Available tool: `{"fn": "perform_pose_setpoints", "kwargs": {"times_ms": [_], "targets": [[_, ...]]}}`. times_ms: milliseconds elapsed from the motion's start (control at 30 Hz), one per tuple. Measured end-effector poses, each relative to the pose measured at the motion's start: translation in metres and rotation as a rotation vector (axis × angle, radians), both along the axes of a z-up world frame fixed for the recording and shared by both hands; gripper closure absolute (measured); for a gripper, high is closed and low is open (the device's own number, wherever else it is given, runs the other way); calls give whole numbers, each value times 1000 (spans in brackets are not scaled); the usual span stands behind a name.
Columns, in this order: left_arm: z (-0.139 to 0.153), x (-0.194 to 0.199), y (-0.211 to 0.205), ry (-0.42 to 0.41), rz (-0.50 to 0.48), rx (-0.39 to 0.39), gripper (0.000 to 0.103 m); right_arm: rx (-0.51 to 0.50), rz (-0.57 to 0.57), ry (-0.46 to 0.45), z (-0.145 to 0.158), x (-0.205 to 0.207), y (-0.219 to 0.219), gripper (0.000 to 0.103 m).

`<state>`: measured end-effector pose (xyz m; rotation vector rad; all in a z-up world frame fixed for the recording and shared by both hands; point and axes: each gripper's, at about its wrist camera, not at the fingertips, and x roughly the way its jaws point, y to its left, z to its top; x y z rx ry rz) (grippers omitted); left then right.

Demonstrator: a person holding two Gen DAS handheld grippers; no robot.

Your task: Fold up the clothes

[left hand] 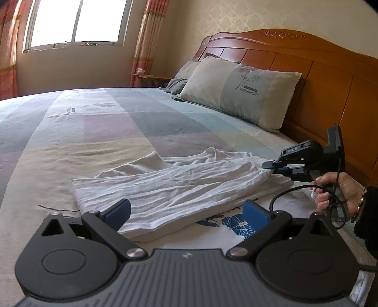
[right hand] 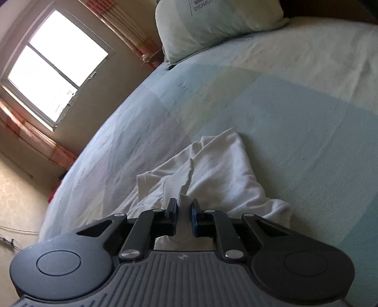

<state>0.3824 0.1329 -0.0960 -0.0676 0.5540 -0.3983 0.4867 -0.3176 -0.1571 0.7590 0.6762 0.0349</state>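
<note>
Two views: both look along gripper fingers across a bed, and here is how it stands.
Bed (left hand: 99, 132): fills most of the left wrist frame, its cover in pale blocks of blue, grey, lilac and cream.
Headboard (left hand: 319, 78): orange-brown wood, arcing down the right side of the frame.
Window (left hand: 75, 21): bright, upper left, with striped pink curtains on either side.
Pillow (left hand: 238, 92): pale green and cream, printed DREAMCITY, leaning on the headboard in the upper middle; a second grey one peeks out behind it.
White garment (left hand: 170, 191): lying partly folded on the cover at lower centre, creased, one layer over another; a blue geometric print shows at its lower right edge.
Left gripper (left hand: 186, 212): jaws wide apart in the foreground, blue pads either side of the garment's near edge, not pressing it.
Right gripper (left hand: 275, 168): coming in from the right, jaws drawn narrow and pinching the garment's far right corner; in its own view a ridge of white cloth sits between the blue pads.
Hand (left hand: 335, 191): right edge of the frame, curled round the right gripper's handle, dark fuzzy sleeve and a beaded bracelet at the wrist.
Cable (left hand: 278, 196): black, looping down from that handle.
</note>
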Motion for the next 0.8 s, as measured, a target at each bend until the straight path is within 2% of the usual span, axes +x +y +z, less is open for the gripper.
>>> {"fn": "perform_pose_setpoints", "kwargs": {"times_ms": [167, 233, 300, 367, 433, 500, 600, 667, 767, 800], "targets": [[-1, 2, -1, 9, -7, 10, 3, -60, -30, 24, 1, -2, 0, 88], [-2, 2, -2, 13, -9, 16, 3, -54, -26, 29, 1, -2, -2, 87], [-3, 3, -2, 18, -13, 17, 3, -83, -4, 71, 2, 3, -1, 78], [-4, 3, -1, 25, -7, 22, 3, -171, -15, 71, 9, -1, 4, 77], [-5, 4, 2, 30, 7, 29, 3, -267, -23, 12, 24, -8, 11, 75], [-6, 5, 6, 37, 20, 25, 3, -334, 44, -50, 35, -14, 24, 72], [-7, 7, 15, 47, 36, 22, 3, -435, 217, -66, 40, -7, 56, 68], [-7, 8, 19, 54, 41, 34, 3, -473, 303, -45, 34, 0, 74, 68], [-8, 7, 24, 59, 39, 62, 3, -557, 357, 56, 12, 14, 87, 70], [-8, 7, 27, 63, 39, 74, 3, -574, 362, 49, 15, 12, 89, 70]]}}
